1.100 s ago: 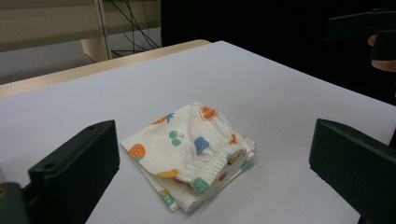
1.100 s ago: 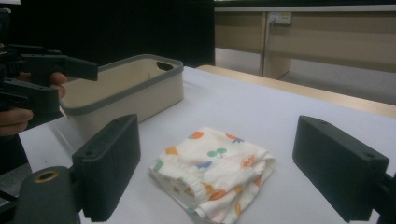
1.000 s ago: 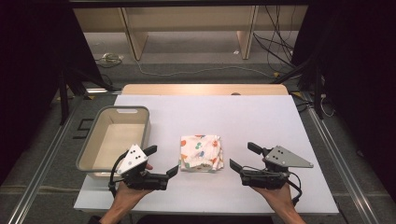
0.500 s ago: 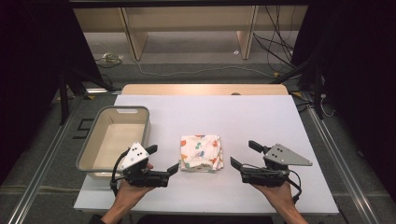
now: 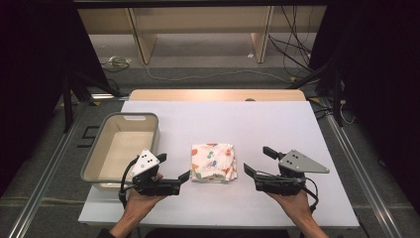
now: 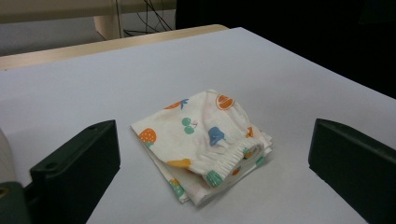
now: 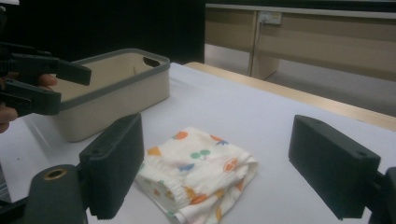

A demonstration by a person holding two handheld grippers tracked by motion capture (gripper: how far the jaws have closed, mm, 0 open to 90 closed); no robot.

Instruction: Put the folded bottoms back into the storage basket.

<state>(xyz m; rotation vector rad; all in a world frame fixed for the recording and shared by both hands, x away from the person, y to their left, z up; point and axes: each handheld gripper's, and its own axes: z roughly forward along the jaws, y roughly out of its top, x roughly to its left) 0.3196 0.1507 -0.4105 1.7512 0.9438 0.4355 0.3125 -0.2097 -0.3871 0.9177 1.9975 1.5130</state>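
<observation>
Cotton folded cloth (image 5: 213, 162) lay flat on desk (image 5: 277, 124); left hand-held gripper (image 5: 175, 179) & right hand-held gripper (image 5: 257, 164) both spread, empty; best to pinch all layers at opposite edges.

Folded cloth (image 5: 213, 162) on table (image 5: 277, 124), bin (image 5: 122, 146) left of it, left gripper (image 5: 173, 171) and right gripper (image 5: 256, 161) flanking cloth

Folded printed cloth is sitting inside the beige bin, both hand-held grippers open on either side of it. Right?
Not quite. The folded cloth lies on the white table, beside the beige bin, not in it; the high view shows this. The left hand-held gripper and right hand-held gripper are open on either side of it.
</observation>
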